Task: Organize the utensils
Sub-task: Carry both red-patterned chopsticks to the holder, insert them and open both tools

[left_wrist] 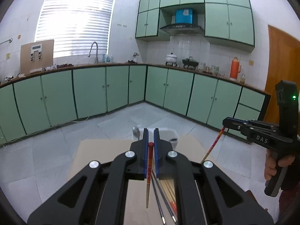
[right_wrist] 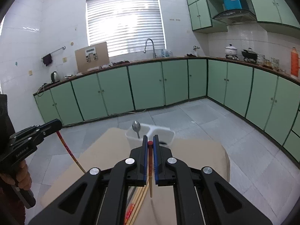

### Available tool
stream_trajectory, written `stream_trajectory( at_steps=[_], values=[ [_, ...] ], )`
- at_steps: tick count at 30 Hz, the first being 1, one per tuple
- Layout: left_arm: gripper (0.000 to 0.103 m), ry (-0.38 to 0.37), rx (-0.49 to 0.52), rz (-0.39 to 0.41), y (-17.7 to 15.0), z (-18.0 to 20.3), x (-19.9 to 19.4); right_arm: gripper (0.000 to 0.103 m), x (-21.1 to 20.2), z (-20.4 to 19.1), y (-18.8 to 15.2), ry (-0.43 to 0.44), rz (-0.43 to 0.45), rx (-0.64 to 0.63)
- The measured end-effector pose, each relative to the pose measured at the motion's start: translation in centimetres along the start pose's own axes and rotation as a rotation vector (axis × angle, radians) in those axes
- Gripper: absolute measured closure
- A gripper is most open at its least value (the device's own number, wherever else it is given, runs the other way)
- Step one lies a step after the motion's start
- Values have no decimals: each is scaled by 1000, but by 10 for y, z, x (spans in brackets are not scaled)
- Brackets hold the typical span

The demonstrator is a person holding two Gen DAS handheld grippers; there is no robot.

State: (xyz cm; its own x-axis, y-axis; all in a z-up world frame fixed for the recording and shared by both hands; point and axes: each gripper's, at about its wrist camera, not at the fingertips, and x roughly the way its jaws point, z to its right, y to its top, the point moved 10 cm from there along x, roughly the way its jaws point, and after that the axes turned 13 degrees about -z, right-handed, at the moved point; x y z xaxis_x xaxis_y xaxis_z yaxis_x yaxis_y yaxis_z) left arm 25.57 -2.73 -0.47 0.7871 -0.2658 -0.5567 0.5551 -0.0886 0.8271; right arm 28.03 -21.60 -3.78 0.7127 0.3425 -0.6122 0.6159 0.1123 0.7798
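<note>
My left gripper [left_wrist: 151, 133] is shut on a red-topped wooden chopstick [left_wrist: 149, 168] that hangs down above the beige table [left_wrist: 105, 150]. My right gripper [right_wrist: 150, 139] is shut on a matching chopstick [right_wrist: 150, 168]. Each gripper also shows in the other's view, the right gripper [left_wrist: 226, 122] with its chopstick [left_wrist: 213, 144] slanting down, the left gripper [right_wrist: 58, 124] likewise with its chopstick [right_wrist: 67, 150]. A white two-compartment holder [right_wrist: 165, 134] stands at the table's far edge, a metal spoon [right_wrist: 136, 126] upright in its left compartment. Several more chopsticks [right_wrist: 138, 196] lie on the table beneath the grippers.
A person's hand [left_wrist: 271, 166] grips the right gripper's handle. Beyond the table lies grey tiled floor [right_wrist: 187, 116], ringed by green cabinets [left_wrist: 90, 90] under a counter with pots and a sink. An orange door [left_wrist: 281, 65] stands at the right.
</note>
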Motion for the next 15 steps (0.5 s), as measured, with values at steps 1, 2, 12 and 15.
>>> stream_trajectory(
  at_steps=[1,2,12,15],
  values=[
    [98,-2,6,16,10,2,-1,97,-2,-1,8,5,11,-5],
    [98,-2,10,28,17,3,-1,97,-4,-1,19,5,28,-13],
    [98,16,32,194,119,17,16,97,-12,18,111,-41,153,0],
    [98,23,33,222,138,24,32,97,3,28,121,-61,150,9]
  ],
)
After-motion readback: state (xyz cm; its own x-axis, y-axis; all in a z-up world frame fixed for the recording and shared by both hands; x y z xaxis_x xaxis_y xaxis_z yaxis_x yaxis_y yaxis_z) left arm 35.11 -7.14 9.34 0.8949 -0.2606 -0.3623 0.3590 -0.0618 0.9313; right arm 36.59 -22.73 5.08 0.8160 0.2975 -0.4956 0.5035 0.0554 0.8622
